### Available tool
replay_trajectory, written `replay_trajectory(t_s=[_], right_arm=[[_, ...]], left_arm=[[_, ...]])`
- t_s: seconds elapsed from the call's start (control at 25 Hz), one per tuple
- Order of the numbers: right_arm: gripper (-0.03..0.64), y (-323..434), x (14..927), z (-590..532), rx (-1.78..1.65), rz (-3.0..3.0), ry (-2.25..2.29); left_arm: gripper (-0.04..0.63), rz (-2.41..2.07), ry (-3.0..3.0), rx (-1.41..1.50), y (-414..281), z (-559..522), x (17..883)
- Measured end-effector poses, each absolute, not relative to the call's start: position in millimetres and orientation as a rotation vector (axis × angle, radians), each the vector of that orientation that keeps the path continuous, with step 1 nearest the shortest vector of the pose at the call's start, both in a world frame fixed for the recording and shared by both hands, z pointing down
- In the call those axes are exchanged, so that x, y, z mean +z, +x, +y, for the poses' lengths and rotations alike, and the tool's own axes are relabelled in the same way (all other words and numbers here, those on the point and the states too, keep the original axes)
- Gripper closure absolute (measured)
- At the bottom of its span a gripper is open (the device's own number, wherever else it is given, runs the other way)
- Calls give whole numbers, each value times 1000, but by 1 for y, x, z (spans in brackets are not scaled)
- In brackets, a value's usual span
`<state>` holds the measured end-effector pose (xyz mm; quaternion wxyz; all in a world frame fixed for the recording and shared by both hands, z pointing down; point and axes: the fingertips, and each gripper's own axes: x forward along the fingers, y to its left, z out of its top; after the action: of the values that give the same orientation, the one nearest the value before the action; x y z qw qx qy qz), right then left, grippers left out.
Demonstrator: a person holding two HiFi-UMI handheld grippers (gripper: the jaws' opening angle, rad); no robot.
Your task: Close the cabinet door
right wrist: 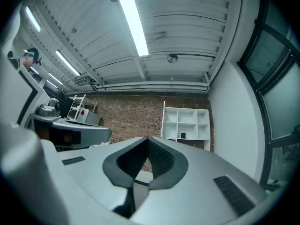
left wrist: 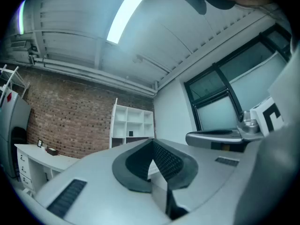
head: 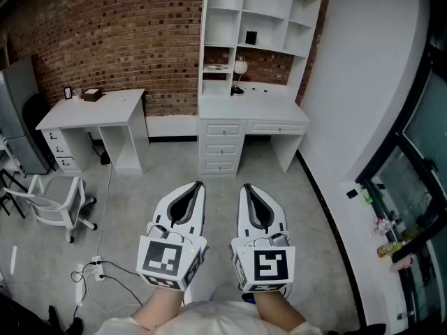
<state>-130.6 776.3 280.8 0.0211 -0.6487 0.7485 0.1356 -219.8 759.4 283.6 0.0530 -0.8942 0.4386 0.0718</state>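
A white cabinet point(head: 260, 44) with open shelf compartments stands on a white desk with drawers point(head: 223, 147) against the brick wall, far ahead of me. A thin white panel point(head: 203, 37) juts out at its left edge and looks like an open door seen edge-on. The cabinet also shows small in the left gripper view point(left wrist: 133, 128) and the right gripper view point(right wrist: 186, 123). My left gripper point(head: 200, 184) and right gripper point(head: 246, 185) hover side by side over the floor, well short of the cabinet. Both point toward it, shut and with nothing in them point(left wrist: 152, 141) point(right wrist: 148, 138).
A second white desk point(head: 91, 109) stands at the left wall, with a grey office chair point(head: 59, 199) and a power strip with cables point(head: 95, 266) on the floor. A tall grey appliance point(head: 17, 114) stands at far left. Windows and a sill with bottles point(head: 391, 244) run along the right.
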Motion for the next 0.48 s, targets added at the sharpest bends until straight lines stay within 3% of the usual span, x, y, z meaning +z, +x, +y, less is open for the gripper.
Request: replay_trajectory(t_s=[0.48], right_arm=[[598, -108, 285, 727, 433, 2276, -1995]], left_arm=[[588, 1325, -2690, 190, -199, 710, 292]])
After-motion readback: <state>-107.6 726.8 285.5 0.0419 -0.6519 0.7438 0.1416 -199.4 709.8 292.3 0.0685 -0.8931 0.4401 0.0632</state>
